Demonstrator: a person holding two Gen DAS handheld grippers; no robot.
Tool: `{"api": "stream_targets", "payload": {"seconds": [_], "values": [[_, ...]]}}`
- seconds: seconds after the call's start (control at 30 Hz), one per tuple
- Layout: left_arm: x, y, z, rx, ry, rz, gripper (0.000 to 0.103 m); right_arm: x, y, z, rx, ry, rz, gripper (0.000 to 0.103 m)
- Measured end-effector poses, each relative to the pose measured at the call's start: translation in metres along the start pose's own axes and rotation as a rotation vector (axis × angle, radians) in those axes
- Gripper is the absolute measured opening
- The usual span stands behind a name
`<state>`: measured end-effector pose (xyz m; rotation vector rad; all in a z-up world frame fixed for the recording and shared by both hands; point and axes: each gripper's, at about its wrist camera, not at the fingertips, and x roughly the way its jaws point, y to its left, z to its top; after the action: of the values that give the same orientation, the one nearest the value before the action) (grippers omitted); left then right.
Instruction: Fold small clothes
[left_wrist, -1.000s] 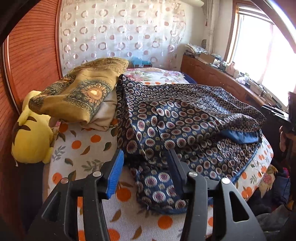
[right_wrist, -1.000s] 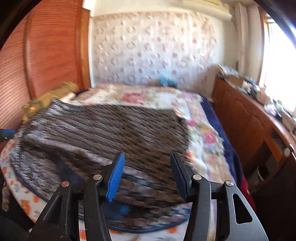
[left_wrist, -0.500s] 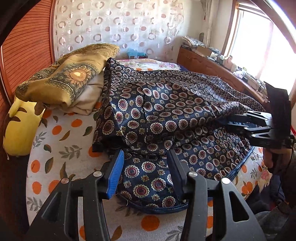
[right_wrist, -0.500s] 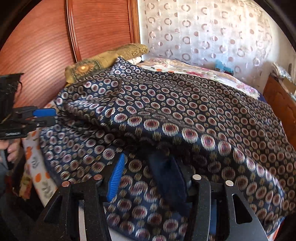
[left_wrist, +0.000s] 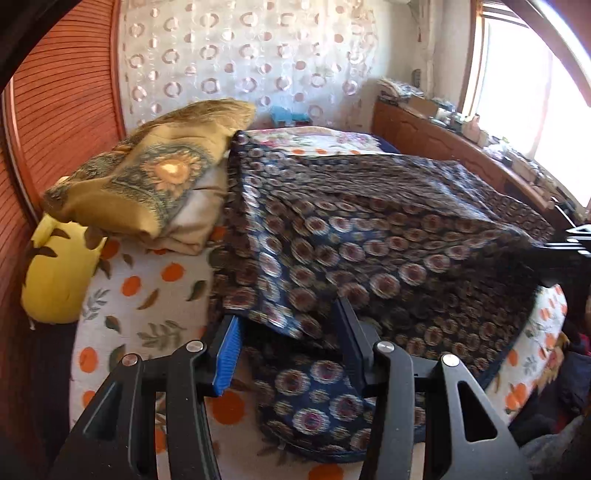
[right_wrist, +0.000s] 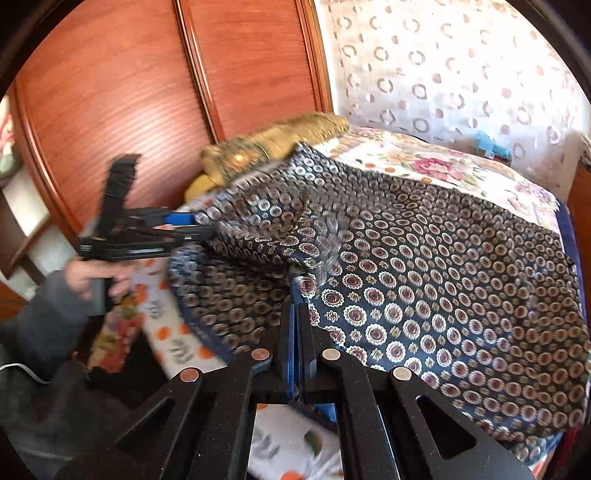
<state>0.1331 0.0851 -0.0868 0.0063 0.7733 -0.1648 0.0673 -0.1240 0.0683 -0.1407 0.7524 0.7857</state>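
Note:
A navy garment (left_wrist: 369, 229) printed with round medallions lies spread over the bed. In the left wrist view my left gripper (left_wrist: 288, 328) stands half open at the garment's near left corner. A loose fold hangs between its fingers and covers their tips, but the pads do not press it. From the right wrist view my right gripper (right_wrist: 297, 308) is shut on the garment (right_wrist: 424, 266) at its near hem, which is lifted a little there. The left gripper (right_wrist: 205, 230) appears at the left, held by a hand. The right gripper (left_wrist: 554, 254) shows blurred at the right edge.
A folded mustard cloth pile (left_wrist: 147, 184) and a yellow plush toy (left_wrist: 55, 280) sit at the left by the wooden headboard (right_wrist: 110, 92). The bedsheet (left_wrist: 147, 288) has an orange print. A cluttered wooden sideboard (left_wrist: 461, 147) runs under the window on the right.
My right gripper swung left across the bed to the garment's near hem and shut on it. The cloth rose, and a fold now hangs between the left fingers.

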Motion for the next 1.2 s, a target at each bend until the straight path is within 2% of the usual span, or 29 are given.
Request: {"api": "stream_targets", "payload": {"seconds": [0.1,0.17,0.23,0.3,0.37,0.4,0.5,0.53,0.6,0.7,0.77,0.9,1.03,1.2], "values": [[0.001,0.012,-0.002,-0.056,-0.007,-0.003,0.050,-0.004,0.002,-0.005,-0.005,0.015,0.012,0.001],[-0.002,0.018,-0.002,-0.094,-0.025,-0.021,0.050,0.005,0.004,-0.013,-0.016,0.074,0.036,0.001],[-0.004,0.023,0.000,-0.111,-0.036,-0.033,0.050,0.019,0.004,-0.020,-0.022,0.101,0.009,0.005],[-0.005,0.023,0.002,-0.105,-0.030,-0.047,0.050,0.031,0.005,-0.023,-0.020,0.114,-0.006,0.015],[-0.004,0.022,0.005,-0.091,-0.019,-0.047,0.050,0.039,0.008,-0.021,-0.024,0.100,-0.054,0.040],[-0.005,0.021,0.006,-0.086,-0.017,-0.051,0.050,0.043,0.010,-0.020,-0.024,0.086,-0.065,0.043],[-0.009,0.018,0.012,-0.080,-0.032,-0.069,0.052,0.047,0.018,-0.018,-0.012,0.038,-0.081,0.047],[-0.011,0.018,0.014,-0.085,-0.042,-0.075,0.056,0.049,0.020,-0.018,-0.010,0.019,-0.108,0.050],[-0.017,0.020,0.015,-0.100,-0.073,-0.097,0.056,0.046,0.021,-0.020,0.004,-0.009,-0.154,0.051],[-0.025,0.020,0.016,-0.114,-0.123,-0.076,0.056,0.045,0.016,-0.027,0.046,-0.028,-0.226,0.051],[-0.030,0.023,0.016,-0.128,-0.146,-0.076,0.056,0.048,0.011,-0.029,0.077,-0.035,-0.247,0.053],[-0.045,0.027,0.013,-0.156,-0.193,-0.023,0.056,0.043,0.010,-0.030,0.095,-0.041,-0.281,0.055],[-0.047,0.026,0.014,-0.129,-0.181,-0.005,0.056,0.045,0.013,-0.032,0.094,-0.041,-0.294,0.058],[-0.021,0.022,0.020,-0.101,-0.098,0.012,0.056,0.046,0.010,-0.030,0.102,-0.045,-0.296,0.062]]}}
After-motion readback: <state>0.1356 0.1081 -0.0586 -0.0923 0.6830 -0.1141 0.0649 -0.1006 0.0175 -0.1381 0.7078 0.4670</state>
